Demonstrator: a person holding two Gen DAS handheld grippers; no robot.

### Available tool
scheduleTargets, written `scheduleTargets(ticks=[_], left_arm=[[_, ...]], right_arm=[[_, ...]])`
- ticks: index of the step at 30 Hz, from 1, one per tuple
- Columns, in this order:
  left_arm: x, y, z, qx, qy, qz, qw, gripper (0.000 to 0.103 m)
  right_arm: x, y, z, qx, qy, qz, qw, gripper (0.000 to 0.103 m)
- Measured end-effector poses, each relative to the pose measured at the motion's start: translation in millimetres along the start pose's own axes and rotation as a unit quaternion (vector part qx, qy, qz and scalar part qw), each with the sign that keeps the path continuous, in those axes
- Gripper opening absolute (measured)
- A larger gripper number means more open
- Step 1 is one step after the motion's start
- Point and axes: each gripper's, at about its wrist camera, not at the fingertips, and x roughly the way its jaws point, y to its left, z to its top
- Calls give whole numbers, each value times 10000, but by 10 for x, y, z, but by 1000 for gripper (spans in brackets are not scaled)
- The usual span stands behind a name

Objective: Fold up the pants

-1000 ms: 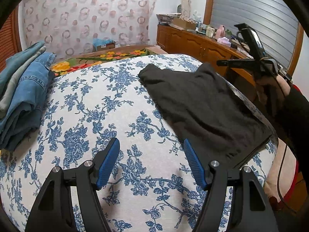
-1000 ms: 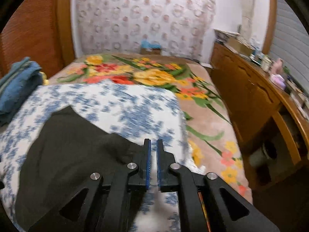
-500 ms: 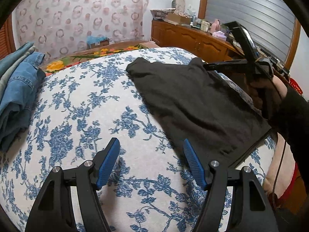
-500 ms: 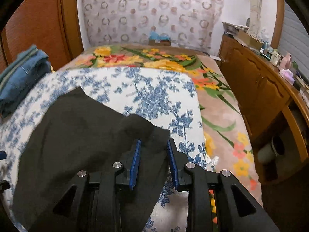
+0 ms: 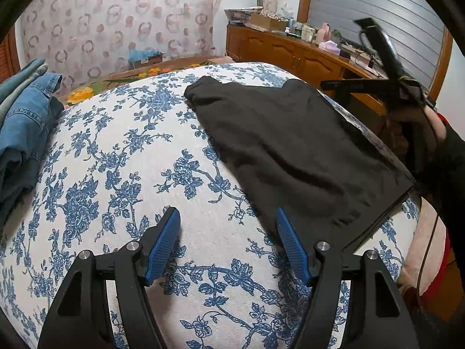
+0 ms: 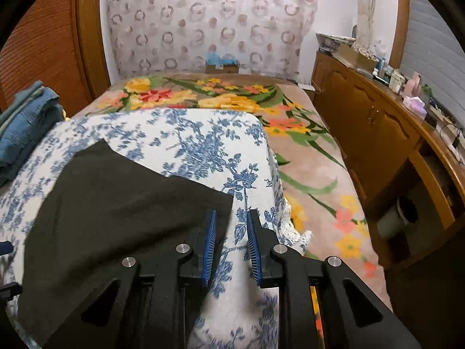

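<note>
The folded black pants (image 5: pixel 293 151) lie flat on the blue-flowered white cloth (image 5: pixel 122 157), on its right half. In the right wrist view they (image 6: pixel 116 212) fill the lower left. My left gripper (image 5: pixel 228 241) is open and empty, low over the cloth, its right finger at the pants' near left edge. My right gripper (image 6: pixel 231 238) is open and empty, just past the pants' far right corner, over bare cloth. It also shows in the left wrist view (image 5: pixel 325 84), held by a hand at the right.
A pile of folded denim (image 5: pixel 23 125) sits at the cloth's left edge, also in the right wrist view (image 6: pixel 23 122). A flowered blanket (image 6: pixel 232 99) lies beyond. A wooden sideboard (image 6: pixel 392 133) with clutter runs along the right. The cloth's edge (image 6: pixel 279 192) drops off at right.
My right gripper was shut on the pants' corner, then opened and let it go; the corner now lies flat. My left gripper stayed open and shifted slightly.
</note>
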Motion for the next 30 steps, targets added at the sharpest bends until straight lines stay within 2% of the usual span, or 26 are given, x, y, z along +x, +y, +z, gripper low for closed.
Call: scheduleTargets(ticks=[5,7,10,18,24,30], left_arm=[[17,-14,-6,8,16,-1,10000,70],[32,-25,-7,16,27,0,10000,70],[31,-28,-10,30,33,1,10000,70],[-39,-67,-16,53,-30,-73,10000,70],[-147,-185,-20,164,-52,-403,9990,70],[-154,-263,-70,230,84,-654,9976,53]], right_arm=[[-263,127,-244,-56,-159,234,9996,29],[-367,200,-356,-99,-176,361,9991,37],[-497,312,-550,-274,-148,495,9983,44],[-750,265,-954,-151,-21,630,9979,45],[-879,237,-1110,-86,65,593,9982,45],[-965,317,-1245,8,97,632,9980,45]])
